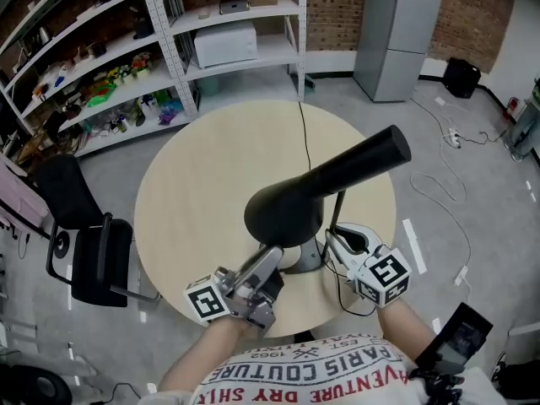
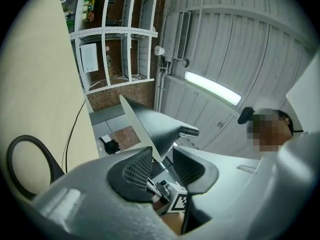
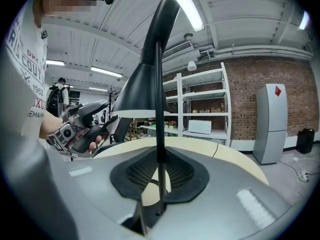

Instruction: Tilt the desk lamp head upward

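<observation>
Table (image 1: 194, 192) comes first: the round, pale top carries the black desk lamp near your edge, and its cord (image 1: 304, 133) runs away across the top toward the far side. The lamp head (image 1: 283, 213) sits above the middle of the near half. Its wide shade is toward you and its narrow neck rises up and to your right. Under it, the round base (image 1: 308, 261) stands close to the table's near rim.

The thin stem (image 3: 159, 74) rises from that base, and your right gripper (image 3: 160, 159) is clamped on it low down, with the pads closed against the rod from both sides. Your left gripper (image 2: 162, 159) has its jaws spread wide and grips nothing. It points up at the underside of the shade, which shows beyond the gap with neither pad pressing on it.

From the right gripper view the shade's mouth looks about level, so I'd say the upward tilt is yet to come.

Watch for these risks:
- The shade is a smooth cone, so an open jaw pushing it up could skate off the rim.
- The stem is slim, so it could twist inside your right grip if the hinge is stiff.
- With the base so near the edge, a hard lift could tip it or drag it off.
- Any slide of the base would also pull on the cord.
</observation>
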Demonstrator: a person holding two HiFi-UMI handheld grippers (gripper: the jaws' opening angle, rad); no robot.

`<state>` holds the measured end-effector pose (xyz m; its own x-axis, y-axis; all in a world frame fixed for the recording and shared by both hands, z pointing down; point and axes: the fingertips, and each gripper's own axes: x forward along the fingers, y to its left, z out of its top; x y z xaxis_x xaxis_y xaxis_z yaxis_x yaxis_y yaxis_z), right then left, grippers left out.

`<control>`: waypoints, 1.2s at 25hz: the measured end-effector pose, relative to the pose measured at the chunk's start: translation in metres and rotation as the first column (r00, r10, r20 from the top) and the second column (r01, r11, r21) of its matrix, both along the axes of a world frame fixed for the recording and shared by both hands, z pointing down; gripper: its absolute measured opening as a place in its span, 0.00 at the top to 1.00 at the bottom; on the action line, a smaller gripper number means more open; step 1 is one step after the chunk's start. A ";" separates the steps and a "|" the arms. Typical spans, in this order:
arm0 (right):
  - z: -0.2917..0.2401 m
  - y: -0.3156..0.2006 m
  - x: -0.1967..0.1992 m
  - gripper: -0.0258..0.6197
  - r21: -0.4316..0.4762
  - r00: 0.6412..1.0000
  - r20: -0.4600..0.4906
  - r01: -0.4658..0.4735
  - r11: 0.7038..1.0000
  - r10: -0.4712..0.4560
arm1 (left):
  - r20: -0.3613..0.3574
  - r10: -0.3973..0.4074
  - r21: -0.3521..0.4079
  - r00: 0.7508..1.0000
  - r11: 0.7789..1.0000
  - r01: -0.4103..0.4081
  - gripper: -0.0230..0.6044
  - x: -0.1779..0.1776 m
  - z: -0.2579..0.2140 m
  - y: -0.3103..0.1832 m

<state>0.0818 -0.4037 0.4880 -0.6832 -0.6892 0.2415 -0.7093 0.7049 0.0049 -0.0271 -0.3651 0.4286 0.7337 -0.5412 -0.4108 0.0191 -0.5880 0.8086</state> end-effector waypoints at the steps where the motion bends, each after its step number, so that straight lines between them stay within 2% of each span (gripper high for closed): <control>1: 0.000 -0.001 0.000 0.89 0.000 1.000 -0.002 0.002 1.000 -0.002 | -0.009 0.001 -0.005 1.000 1.000 -0.001 0.75 0.001 0.000 -0.002; 7: 0.001 -0.002 -0.001 0.89 0.002 1.000 -0.007 0.003 1.000 -0.003 | -0.119 0.019 -0.045 0.993 0.999 -0.025 0.77 0.004 -0.005 -0.007; 11: 0.004 -0.002 -0.001 0.89 0.002 1.000 -0.014 -0.002 1.000 0.002 | -0.134 0.020 -0.029 0.991 0.999 -0.024 0.87 0.004 -0.006 -0.005; 21: 0.006 -0.001 0.000 0.89 -0.003 1.000 -0.019 -0.002 1.000 0.002 | -0.173 0.028 -0.046 0.985 0.998 -0.037 0.89 0.005 -0.007 -0.003; 30: 0.014 -0.005 0.000 0.89 -0.009 1.000 -0.030 -0.003 1.000 0.003 | -0.152 0.029 -0.073 0.988 0.996 -0.041 0.89 0.004 0.001 -0.007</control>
